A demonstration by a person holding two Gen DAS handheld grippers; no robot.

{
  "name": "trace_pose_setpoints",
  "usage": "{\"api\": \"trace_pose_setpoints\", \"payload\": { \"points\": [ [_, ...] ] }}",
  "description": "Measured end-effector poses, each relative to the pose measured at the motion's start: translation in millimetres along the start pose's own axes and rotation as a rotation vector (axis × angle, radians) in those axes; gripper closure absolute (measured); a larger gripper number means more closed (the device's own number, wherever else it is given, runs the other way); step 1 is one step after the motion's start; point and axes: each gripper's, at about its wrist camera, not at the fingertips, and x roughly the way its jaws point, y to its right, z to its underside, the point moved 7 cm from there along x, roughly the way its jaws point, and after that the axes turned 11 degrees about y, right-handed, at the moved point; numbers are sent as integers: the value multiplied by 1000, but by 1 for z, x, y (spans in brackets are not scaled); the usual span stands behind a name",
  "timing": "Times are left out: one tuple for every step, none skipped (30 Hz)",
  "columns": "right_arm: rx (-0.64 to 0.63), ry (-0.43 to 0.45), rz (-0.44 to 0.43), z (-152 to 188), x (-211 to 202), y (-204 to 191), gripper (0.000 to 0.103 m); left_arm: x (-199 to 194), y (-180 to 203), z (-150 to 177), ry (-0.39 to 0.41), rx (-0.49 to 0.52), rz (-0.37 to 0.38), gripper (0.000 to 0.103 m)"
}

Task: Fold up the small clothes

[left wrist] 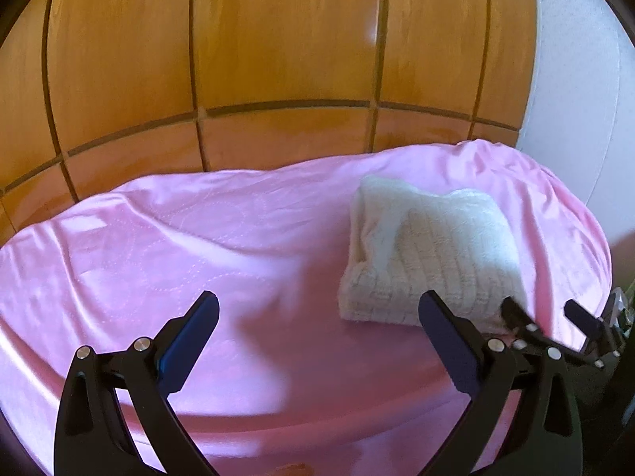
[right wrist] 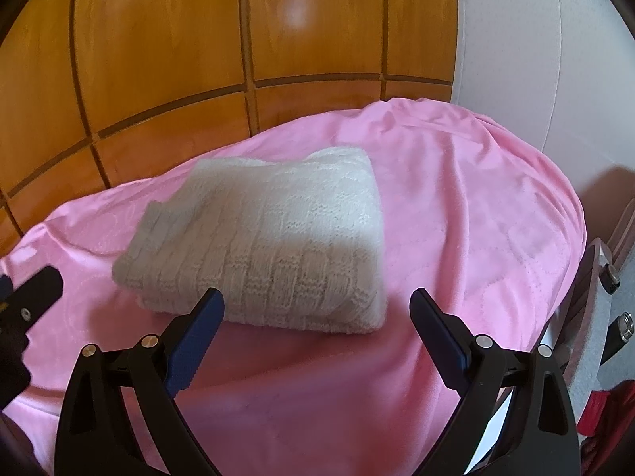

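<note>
A white knitted garment [left wrist: 432, 254] lies folded into a thick rectangle on a pink blanket [left wrist: 178, 238]. It also shows in the right wrist view [right wrist: 270, 254]. My left gripper [left wrist: 317, 313] is open and empty, above the blanket just left of the garment's near edge. My right gripper [right wrist: 317, 309] is open and empty, with the garment's near edge just beyond its fingertips. In the left wrist view the right gripper [left wrist: 543, 313] sits at the garment's near right corner. One finger of the left gripper [right wrist: 35, 285] shows at the left edge of the right wrist view.
The pink blanket [right wrist: 456, 218] covers a raised surface. Wooden cabinet doors [left wrist: 278, 59] stand close behind it. A white wall [right wrist: 516, 47] is at the right. A metal frame [right wrist: 607, 269] and something red [right wrist: 599, 408] sit at the far right.
</note>
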Motion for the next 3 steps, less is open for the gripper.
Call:
{"api": "trace_pose_setpoints", "payload": {
  "points": [
    [5,0,3,-1,1,2,9,2,-1,2,-7,-3,-6,3],
    [7,-2,6,-1,3,4,9,4,-2,4,-15,-8,-8,3],
    [9,-4,8,-2,6,7,9,5,-3,5,-21,-11,-10,3]
  ]
}}
